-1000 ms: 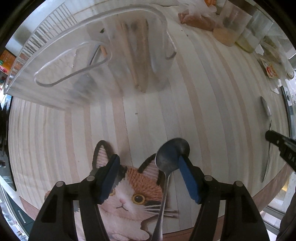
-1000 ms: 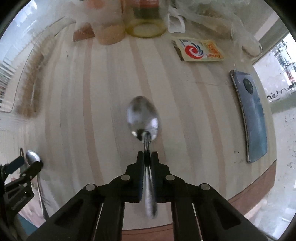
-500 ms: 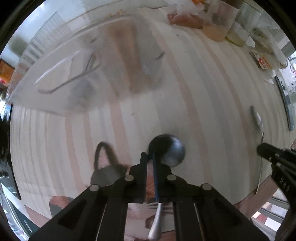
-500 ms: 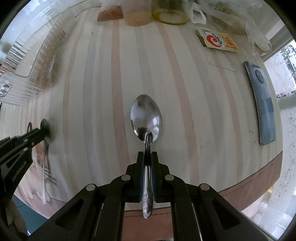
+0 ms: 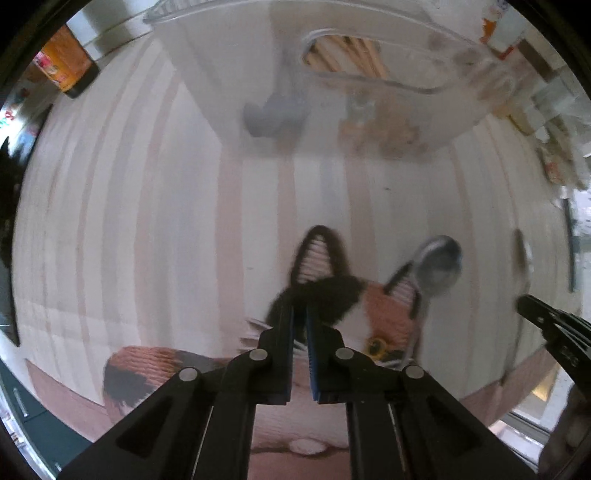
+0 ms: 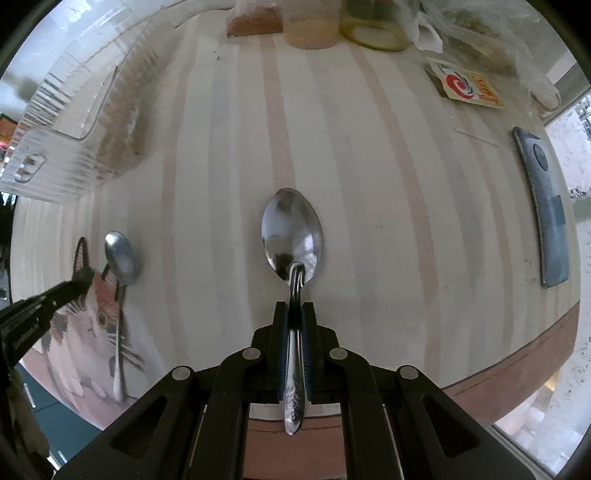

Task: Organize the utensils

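Spoons: two. One [image 6: 291, 236] clamped in right hand-held gripper [image 6: 294, 317]; other [image 6: 119, 258] on cat mat [image 6: 92, 325]; left hand-held gripper [image 5: 300, 325] closed, empty.

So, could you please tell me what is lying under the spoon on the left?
The spoon lies on a cat picture mat, bowl past its edge on the striped table. What the handle covers is hidden.

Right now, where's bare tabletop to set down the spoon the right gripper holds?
Widest bare patch: striped tabletop ahead of the held spoon, between the clear organizer and the phone. Also free: the strip between the organizer and the cat mat. Crowded: far edge with jars, bags and a packet; the mat carries another spoon.
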A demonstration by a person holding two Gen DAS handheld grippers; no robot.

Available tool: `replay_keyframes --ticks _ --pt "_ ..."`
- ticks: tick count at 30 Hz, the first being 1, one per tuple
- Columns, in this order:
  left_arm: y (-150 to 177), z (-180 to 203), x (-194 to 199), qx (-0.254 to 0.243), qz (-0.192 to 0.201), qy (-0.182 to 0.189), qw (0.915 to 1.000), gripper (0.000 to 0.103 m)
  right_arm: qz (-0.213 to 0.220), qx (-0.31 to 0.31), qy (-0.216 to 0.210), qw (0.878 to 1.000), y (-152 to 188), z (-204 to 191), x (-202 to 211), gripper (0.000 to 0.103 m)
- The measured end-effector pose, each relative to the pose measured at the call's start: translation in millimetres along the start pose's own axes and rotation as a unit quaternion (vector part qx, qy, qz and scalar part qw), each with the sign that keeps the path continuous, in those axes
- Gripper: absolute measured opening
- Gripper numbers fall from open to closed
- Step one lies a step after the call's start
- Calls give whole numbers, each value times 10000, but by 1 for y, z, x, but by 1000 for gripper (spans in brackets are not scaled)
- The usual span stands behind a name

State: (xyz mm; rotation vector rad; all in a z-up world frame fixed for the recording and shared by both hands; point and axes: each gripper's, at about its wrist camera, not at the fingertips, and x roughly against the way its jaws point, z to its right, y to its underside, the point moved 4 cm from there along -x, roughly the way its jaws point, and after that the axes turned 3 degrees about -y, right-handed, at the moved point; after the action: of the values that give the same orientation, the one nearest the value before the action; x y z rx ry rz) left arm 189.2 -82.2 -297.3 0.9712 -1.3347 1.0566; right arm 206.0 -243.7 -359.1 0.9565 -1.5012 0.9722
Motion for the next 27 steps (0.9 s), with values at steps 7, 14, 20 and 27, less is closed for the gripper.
replay_keyframes --ticks 7,14,20,27 --pt "1 62 3 -804 27 329 9962 47 61 -185 101 9998 -1 24 4 7" --pt "-10 103 -3 -1231 286 -235 9917 58 88 -474 257 9985 9 60 8 7" --pt "-32 102 3 -1055 447 -235 9931 11 55 -452 370 9983 25 68 11 7" --pt "-41 45 16 -642 403 -370 9964 7 33 -180 347 9992 35 36 7 7"
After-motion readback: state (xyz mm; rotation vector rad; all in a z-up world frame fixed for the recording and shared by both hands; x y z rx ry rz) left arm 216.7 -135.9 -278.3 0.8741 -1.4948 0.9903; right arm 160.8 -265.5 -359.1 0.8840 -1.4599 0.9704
